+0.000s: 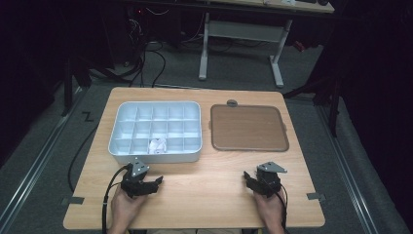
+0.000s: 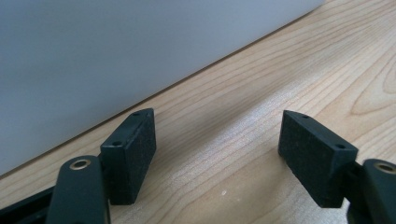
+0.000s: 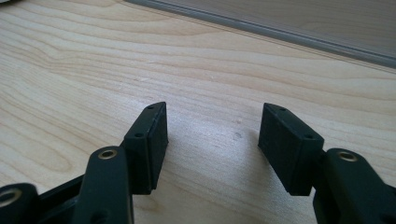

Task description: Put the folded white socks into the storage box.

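Resting both grippers, left (image 1: pixel 157 182) and right (image 1: pixel 247 176), wide open and empty on the wooden table (image 1: pixel 204 190); next, probably reaching toward the compartment tray (image 1: pixel 119 144) holding crumpled white paper (image 1: pixel 157 145).

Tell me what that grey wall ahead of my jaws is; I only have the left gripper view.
Observer: That's the near wall of a divided tray.
Operator: Anything in it?
Observer: One white crumpled thing, in the middle cell of the near row.
Operator: And on the other side?
Observer: The right gripper is open, with nothing between its jaws.
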Demonstrator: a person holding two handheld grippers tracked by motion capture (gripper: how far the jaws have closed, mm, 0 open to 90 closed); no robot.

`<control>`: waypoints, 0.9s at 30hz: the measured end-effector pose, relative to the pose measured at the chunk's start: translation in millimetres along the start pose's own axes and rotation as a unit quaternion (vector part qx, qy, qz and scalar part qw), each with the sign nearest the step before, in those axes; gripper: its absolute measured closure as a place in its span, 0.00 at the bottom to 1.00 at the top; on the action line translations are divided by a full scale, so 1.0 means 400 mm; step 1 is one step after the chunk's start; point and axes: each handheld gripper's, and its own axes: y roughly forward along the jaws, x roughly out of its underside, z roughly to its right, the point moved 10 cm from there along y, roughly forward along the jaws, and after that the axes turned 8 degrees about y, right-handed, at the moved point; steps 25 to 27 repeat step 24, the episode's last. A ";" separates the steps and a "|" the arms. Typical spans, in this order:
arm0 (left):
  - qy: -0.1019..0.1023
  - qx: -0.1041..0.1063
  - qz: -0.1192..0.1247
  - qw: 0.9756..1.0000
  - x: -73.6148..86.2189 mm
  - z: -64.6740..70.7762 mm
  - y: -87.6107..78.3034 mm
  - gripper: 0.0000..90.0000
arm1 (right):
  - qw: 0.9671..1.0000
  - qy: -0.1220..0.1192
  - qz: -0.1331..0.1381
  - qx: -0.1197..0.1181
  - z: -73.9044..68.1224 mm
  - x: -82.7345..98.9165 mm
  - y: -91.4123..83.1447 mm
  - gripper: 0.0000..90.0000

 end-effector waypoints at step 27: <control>0.000 -0.004 0.001 1.000 0.000 -0.001 0.000 0.32 | 1.000 0.000 0.000 -0.003 -0.001 0.000 0.000 0.48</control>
